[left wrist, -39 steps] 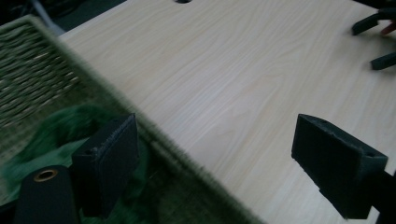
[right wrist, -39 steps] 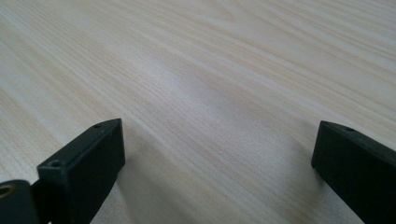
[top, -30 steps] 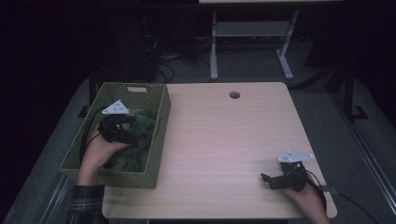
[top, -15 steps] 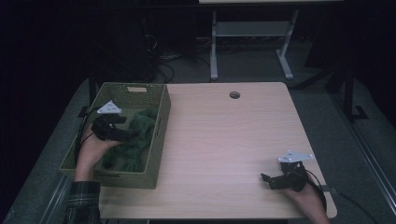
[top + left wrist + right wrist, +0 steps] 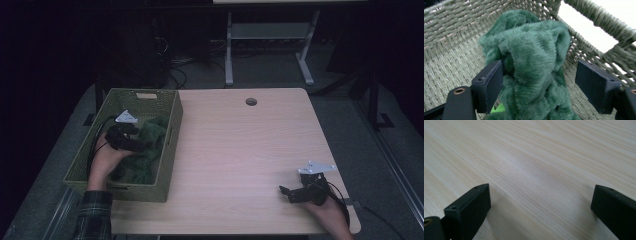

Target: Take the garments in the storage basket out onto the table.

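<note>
At the far left of the table (image 5: 240,150) we see the woven green basket (image 5: 170,140), and inside it the left gripper (image 5: 537,87) sits low over a bunched green plush cloth (image 5: 531,57). Its jaws have just been closing, with the cloth between them: one pad touches the fur (the left one in the left gripper view), while the other stands apart from it, so the cloth is not yet pinched. The cloth lies on the basket floor, near the wall facing the tabletop. Well apart, near the table's right front corner, the right gripper (image 5: 540,205) rests with jaws spread wide over bare wood.
</note>
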`<act>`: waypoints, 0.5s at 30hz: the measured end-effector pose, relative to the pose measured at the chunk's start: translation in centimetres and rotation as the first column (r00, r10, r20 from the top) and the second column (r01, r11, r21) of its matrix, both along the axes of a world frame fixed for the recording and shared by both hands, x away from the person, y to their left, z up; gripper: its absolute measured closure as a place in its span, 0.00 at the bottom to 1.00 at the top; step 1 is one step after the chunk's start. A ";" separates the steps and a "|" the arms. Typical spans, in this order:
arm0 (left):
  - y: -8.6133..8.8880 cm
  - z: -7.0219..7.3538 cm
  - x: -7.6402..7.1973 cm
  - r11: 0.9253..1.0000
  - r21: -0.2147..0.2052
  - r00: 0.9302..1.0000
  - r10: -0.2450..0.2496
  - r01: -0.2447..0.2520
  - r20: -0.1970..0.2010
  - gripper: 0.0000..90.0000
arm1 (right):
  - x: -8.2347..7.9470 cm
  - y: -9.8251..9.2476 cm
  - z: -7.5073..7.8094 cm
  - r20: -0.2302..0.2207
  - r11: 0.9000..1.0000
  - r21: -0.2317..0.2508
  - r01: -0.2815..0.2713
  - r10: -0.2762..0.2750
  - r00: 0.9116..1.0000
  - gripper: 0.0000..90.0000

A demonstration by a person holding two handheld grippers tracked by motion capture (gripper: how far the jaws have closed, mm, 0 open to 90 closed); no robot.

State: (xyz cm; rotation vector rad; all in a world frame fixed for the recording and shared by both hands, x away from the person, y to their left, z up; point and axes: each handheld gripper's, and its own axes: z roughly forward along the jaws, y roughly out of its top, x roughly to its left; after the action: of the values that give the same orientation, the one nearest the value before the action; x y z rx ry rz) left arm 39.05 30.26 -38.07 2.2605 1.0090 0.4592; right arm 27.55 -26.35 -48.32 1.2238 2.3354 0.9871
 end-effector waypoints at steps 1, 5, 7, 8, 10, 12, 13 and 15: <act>0.0 -0.1 0.1 1.000 0.008 1.000 0.002 -0.002 -0.003 0.25 | 0.0 0.0 0.0 0.000 1.000 0.000 0.000 0.000 1.000 0.03; 0.2 -0.6 0.2 1.000 0.018 1.000 0.007 -0.006 -0.022 0.29 | 0.0 0.0 0.0 0.000 1.000 0.000 0.000 0.000 1.000 0.03; 0.2 -0.8 0.3 0.999 0.034 1.000 0.002 -0.001 -0.025 0.33 | 0.0 0.0 0.0 0.000 1.000 0.000 0.000 0.000 1.000 0.03; 0.1 -1.0 0.3 0.999 0.042 1.000 0.001 0.000 -0.031 0.34 | 0.0 0.0 0.0 0.000 1.000 0.000 0.000 0.000 1.000 0.03; 0.0 -1.3 0.4 0.998 0.063 0.999 0.004 -0.001 -0.045 0.38 | 0.0 0.0 0.0 -0.001 1.000 0.001 0.001 -0.001 1.000 0.03; -0.1 -1.4 0.4 0.998 0.068 0.999 0.005 -0.002 -0.050 0.41 | 0.0 0.0 0.0 0.000 1.000 0.001 0.000 0.000 1.000 0.03; -0.1 -1.4 0.4 0.997 0.076 0.999 0.008 -0.004 -0.052 0.41 | 0.0 0.0 0.0 0.000 1.000 0.001 0.000 0.000 1.000 0.03; -0.1 -1.5 0.5 0.996 0.093 0.998 0.007 -0.001 -0.061 0.48 | 0.0 0.0 0.0 0.000 1.000 0.001 0.001 -0.001 1.000 0.03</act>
State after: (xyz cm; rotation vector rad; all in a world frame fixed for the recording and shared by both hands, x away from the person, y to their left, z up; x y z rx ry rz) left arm 39.54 30.16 -39.60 2.3689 1.0433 0.4496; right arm 27.54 -26.35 -48.32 1.2247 2.3349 0.9877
